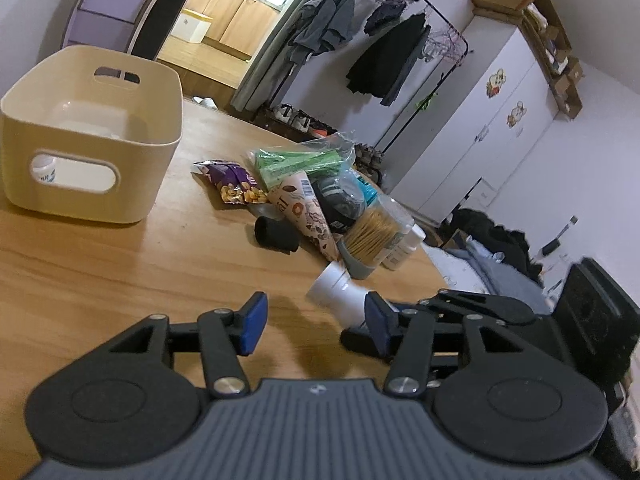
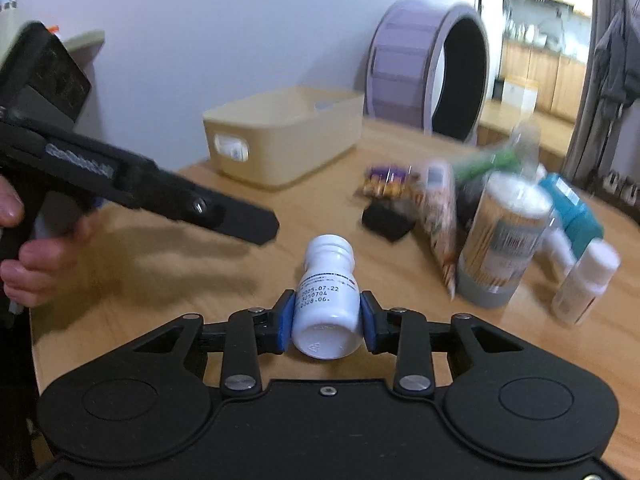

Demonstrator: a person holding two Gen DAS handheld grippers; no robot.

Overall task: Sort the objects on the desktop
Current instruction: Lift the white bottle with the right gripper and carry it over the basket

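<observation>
White pill bottle [image 2: 326,308] is lying sideways between the blue pads [image 2: 285,322] of the right claw [image 2: 326,322], which is clenching it just above the wooden worktop [image 2: 160,280]. Left claw [image 1: 316,322] is hovering released. Beige storage bin [image 2: 280,136] is sitting well beyond the bottle.

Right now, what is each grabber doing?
Left gripper: open, holding nothing.
Right gripper: shut on the white bottle.
</observation>
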